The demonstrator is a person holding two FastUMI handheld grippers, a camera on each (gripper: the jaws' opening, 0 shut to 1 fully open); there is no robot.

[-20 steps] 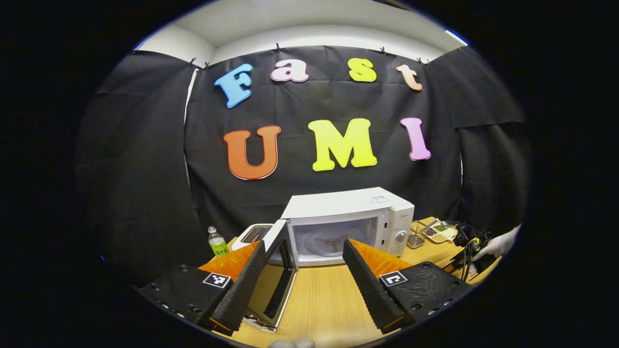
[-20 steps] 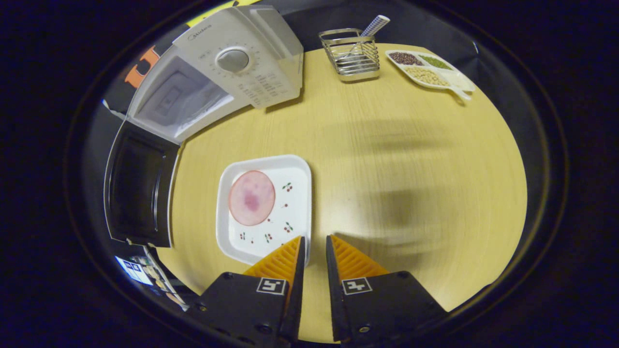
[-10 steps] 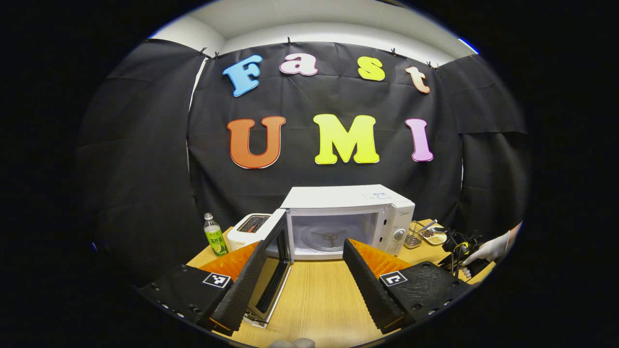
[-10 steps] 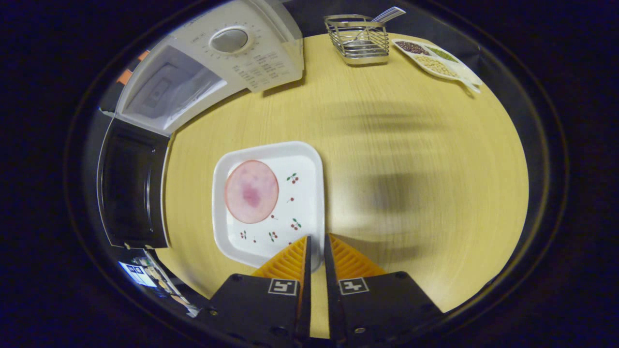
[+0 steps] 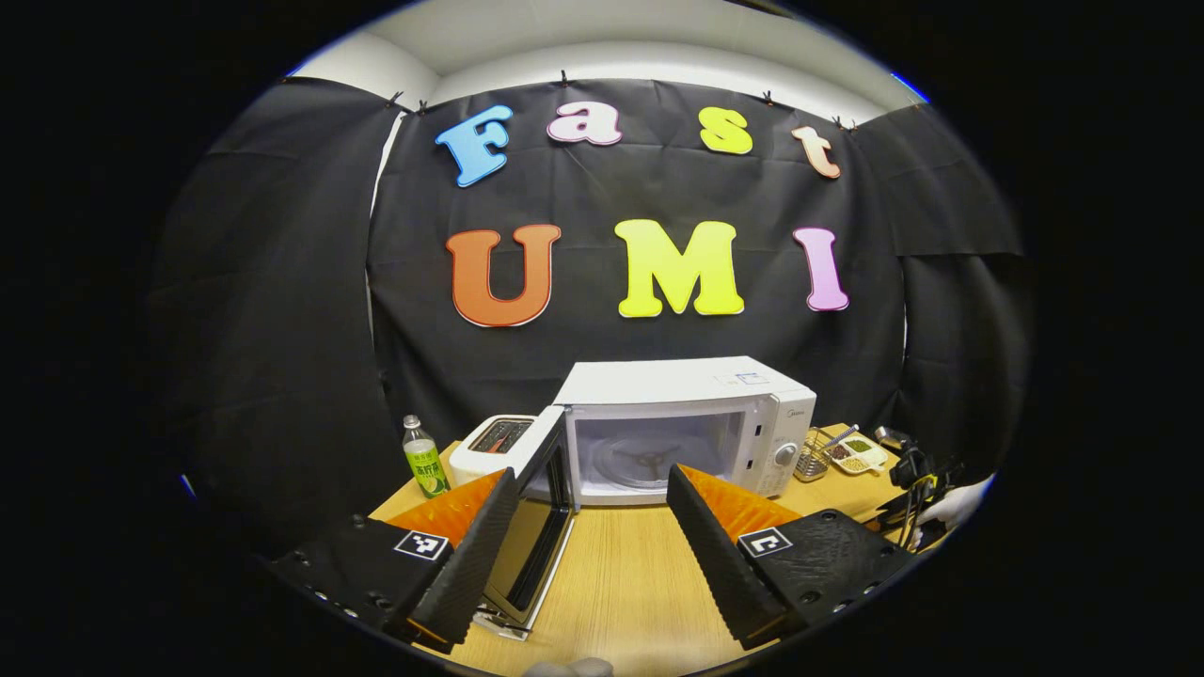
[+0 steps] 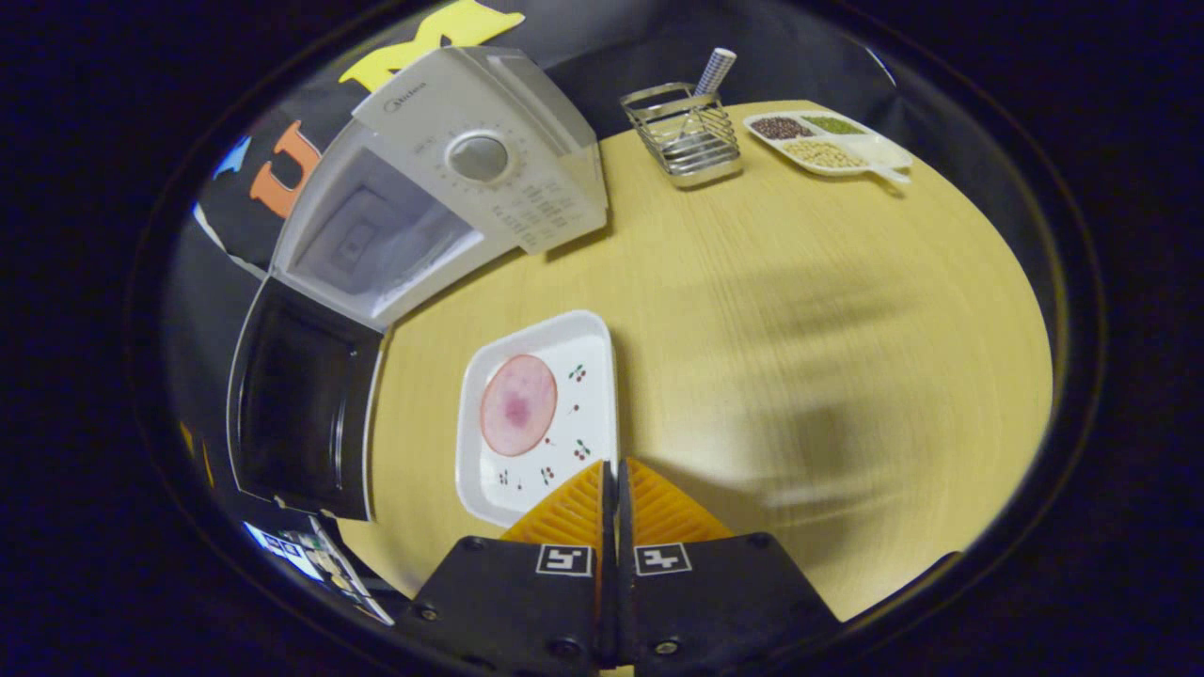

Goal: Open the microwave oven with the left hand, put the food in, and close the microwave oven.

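The white microwave [image 5: 687,395] stands at the back of the wooden table, its door [image 5: 541,527] swung wide open to the left and the cavity empty. My left gripper [image 5: 591,475] is open, hanging in front of the cavity with nothing between its fingers. In the right gripper view the microwave [image 6: 489,160] and its dark door [image 6: 301,404] lie to the upper left. A white square plate [image 6: 564,423] with a round pink slice of ham [image 6: 517,404] sits in front of the door. My right gripper [image 6: 616,465] is shut on the plate's near right rim.
A green-labelled bottle [image 5: 425,461] and a white toaster [image 5: 494,442] stand left of the microwave. A wire rack [image 6: 691,141] and a divided dish of beans [image 6: 828,141] sit at the table's [image 6: 800,310] far right. A gloved hand [image 5: 955,503] shows at the right edge.
My right gripper's fingers closed from a narrow gap onto the plate's rim, and the plate now looks tilted. The left gripper drew back slightly, still open.
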